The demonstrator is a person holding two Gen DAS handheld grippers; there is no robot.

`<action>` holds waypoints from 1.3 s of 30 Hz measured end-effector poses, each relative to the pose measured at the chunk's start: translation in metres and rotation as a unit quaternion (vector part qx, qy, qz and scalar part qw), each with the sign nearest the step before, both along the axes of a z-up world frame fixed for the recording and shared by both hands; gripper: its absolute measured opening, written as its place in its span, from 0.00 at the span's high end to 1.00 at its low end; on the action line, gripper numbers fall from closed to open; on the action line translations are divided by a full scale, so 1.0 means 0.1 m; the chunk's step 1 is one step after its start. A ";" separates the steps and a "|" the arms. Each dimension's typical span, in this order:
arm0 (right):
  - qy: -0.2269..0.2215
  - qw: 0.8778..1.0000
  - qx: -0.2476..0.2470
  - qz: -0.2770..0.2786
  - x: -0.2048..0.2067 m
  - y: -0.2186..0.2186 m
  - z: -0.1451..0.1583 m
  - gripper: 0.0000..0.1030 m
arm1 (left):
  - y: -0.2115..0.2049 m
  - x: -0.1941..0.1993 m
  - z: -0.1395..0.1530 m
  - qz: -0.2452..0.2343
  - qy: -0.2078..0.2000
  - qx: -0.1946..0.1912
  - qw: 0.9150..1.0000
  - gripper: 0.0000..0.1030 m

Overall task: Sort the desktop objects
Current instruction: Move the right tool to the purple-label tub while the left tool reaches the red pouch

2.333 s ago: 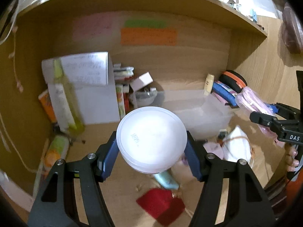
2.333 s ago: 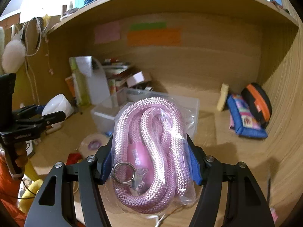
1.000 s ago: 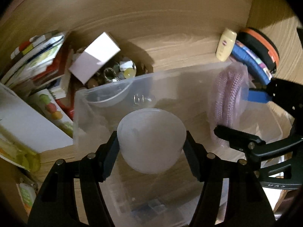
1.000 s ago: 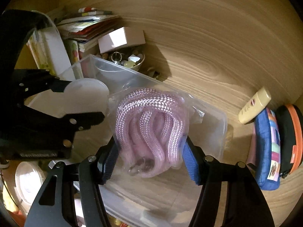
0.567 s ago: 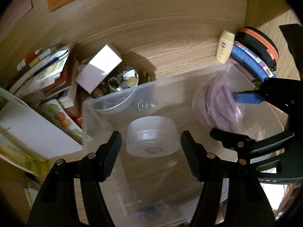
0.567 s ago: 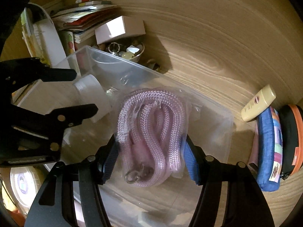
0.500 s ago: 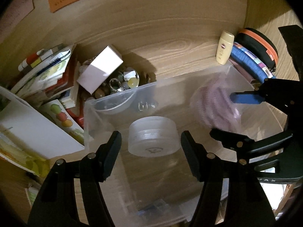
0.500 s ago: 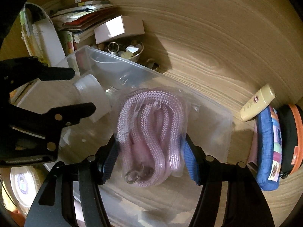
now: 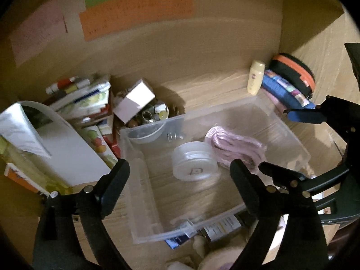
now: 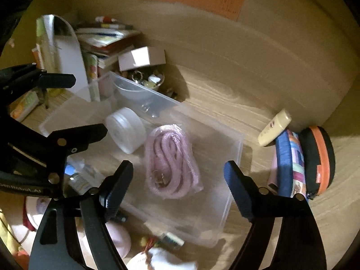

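A clear plastic bin (image 9: 290, 135) stands on the wooden desk (image 10: 258, 103), under a shelf and close to the back wall. Inside it the round translucent jar (image 9: 194, 164) lies on the bin floor near the middle, and the bagged pink rope (image 9: 236, 149) lies just beside it, toward the bin's right wall; in the left wrist view the two appear to touch, though blur makes the contact uncertain.

The left gripper (image 9: 180, 175) hangs above the bin with its fingers spread wide and still opening, nothing pressed between them; the jar sits below the gap, free of the pads. The right gripper (image 10: 177, 173) is likewise over the bin, its fingers apart and opening, the rope lying loose beneath them.

Past the bin's far left corner a small bowl of trinkets (image 10: 148, 79) and a white box (image 10: 141, 58) sit beside a stack of books (image 10: 105, 38); their contents are too blurred to name. Against the desk's right end stand a cream tube (image 10: 273, 128), a blue pouch (image 10: 290, 164) and a black and orange case (image 10: 319, 159).

At the bin's near edge a labelled bottle (image 9: 220, 227) shows only through the plastic, its text unreadable, and pale soft things at the bottom of both views are cut off by the frame and the gripper arms
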State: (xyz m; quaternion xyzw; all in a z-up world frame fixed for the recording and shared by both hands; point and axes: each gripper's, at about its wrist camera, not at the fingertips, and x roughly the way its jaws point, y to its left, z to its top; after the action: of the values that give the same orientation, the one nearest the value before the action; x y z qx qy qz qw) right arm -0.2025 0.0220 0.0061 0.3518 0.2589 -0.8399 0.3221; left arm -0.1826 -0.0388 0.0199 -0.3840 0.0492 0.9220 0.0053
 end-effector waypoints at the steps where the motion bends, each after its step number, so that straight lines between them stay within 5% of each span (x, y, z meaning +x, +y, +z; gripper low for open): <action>1: 0.004 1.000 -0.004 0.000 0.05 0.03 0.04 0.22 | 0.02 0.03 0.03 0.001 0.005 -0.003 1.000 0.10; 17: 0.040 0.997 -0.066 0.010 0.75 0.47 0.42 0.14 | -0.03 1.07 0.34 0.013 0.074 -0.012 0.997 0.03; 24: 0.024 0.996 -0.073 0.041 1.06 0.47 0.27 0.13 | -0.14 1.45 0.11 0.029 0.049 -0.029 0.998 0.03; 39: -0.040 0.994 -0.039 0.093 1.39 0.17 -0.34 0.13 | -0.14 1.70 -0.81 -0.009 -0.080 0.029 0.996 0.03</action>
State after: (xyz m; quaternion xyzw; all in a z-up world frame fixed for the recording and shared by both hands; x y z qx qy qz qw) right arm -0.0634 0.0387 -0.0275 0.3471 0.2445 -0.8008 0.4224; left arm -0.0126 -0.0525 -0.0612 -0.4554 0.0253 0.8895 0.0287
